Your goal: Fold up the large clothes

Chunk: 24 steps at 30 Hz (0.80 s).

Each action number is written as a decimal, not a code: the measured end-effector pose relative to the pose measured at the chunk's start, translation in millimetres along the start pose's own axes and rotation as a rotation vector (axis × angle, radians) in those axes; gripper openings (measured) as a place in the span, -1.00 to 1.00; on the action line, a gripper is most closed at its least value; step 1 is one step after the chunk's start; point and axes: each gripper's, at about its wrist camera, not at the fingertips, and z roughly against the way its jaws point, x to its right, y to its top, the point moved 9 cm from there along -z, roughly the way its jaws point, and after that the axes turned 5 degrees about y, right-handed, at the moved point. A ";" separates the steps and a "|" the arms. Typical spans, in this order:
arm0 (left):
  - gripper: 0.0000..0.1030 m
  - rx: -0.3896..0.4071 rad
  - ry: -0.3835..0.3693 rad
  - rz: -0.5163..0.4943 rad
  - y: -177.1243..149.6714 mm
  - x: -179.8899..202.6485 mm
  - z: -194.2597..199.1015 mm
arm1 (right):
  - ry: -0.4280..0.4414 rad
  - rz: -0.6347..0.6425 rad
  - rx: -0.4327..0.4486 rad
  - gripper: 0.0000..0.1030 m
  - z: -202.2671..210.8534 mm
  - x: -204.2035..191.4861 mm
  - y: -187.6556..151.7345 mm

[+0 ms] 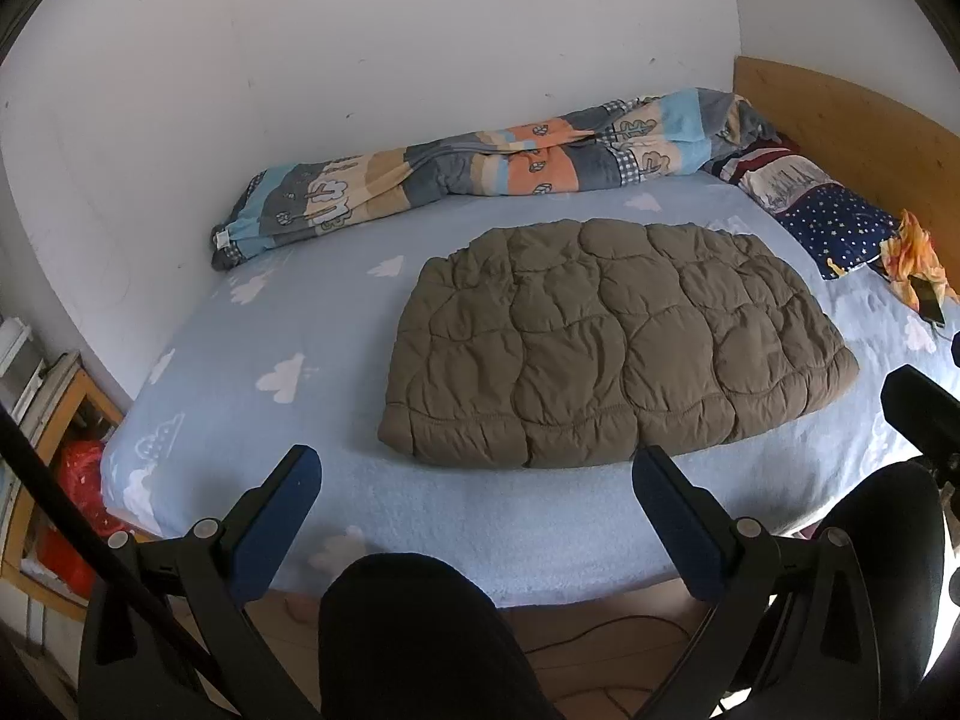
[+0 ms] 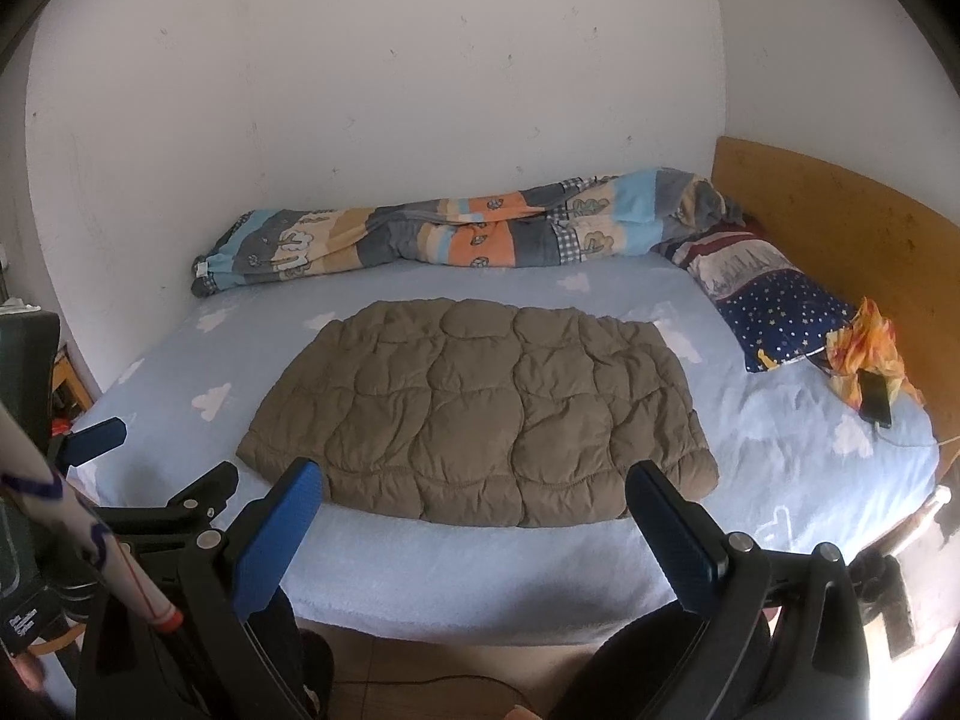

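Note:
A brown quilted puffer garment (image 1: pixel 612 342) lies folded into a flat, rounded rectangle in the middle of the bed; it also shows in the right wrist view (image 2: pixel 480 408). My left gripper (image 1: pixel 477 468) is open and empty, held back over the bed's near edge, short of the garment's near hem. My right gripper (image 2: pixel 474 483) is open and empty, also over the near edge, its fingertips just short of the hem. The right gripper shows at the right edge of the left wrist view (image 1: pixel 918 414), and the left gripper shows at the left of the right wrist view (image 2: pixel 90 441).
The bed has a light blue cloud-print sheet (image 1: pixel 252 360). A rolled patterned duvet (image 1: pixel 456 180) lies along the back wall. A starry pillow (image 2: pixel 774 306), orange cloth (image 2: pixel 864 342) and a phone (image 2: pixel 873 399) lie by the wooden headboard (image 2: pixel 840 222). Shelves (image 1: pixel 54 420) stand left. My knees (image 1: pixel 408 630) are below.

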 end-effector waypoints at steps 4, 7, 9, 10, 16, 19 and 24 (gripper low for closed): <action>1.00 0.001 0.003 0.000 -0.5 -0.1 0.3 | 0.000 -0.001 -0.006 0.99 -1.8 -1.6 -1.5; 1.00 -0.001 0.004 -0.002 -2.3 -1.2 -0.3 | 0.005 -0.002 -0.011 0.99 -3.3 -2.0 -2.4; 1.00 -0.005 0.003 -0.002 -3.3 -1.6 -1.3 | 0.007 -0.002 -0.012 0.99 -3.7 -2.0 -3.0; 1.00 -0.006 0.002 -0.001 -3.5 -1.9 -1.3 | 0.008 -0.001 -0.014 0.99 -4.5 -2.4 -3.8; 1.00 -0.009 -0.001 -0.006 -3.9 -3.0 -3.7 | 0.004 -0.008 -0.025 0.99 -8.1 -1.8 -6.0; 1.00 -0.011 -0.001 -0.007 -4.5 -2.1 -4.0 | -0.002 -0.009 -0.025 0.99 -9.0 -1.2 -6.4; 1.00 -0.012 -0.001 -0.007 -5.6 -2.5 -4.2 | 0.000 -0.008 -0.040 0.99 -12.5 -1.8 -10.3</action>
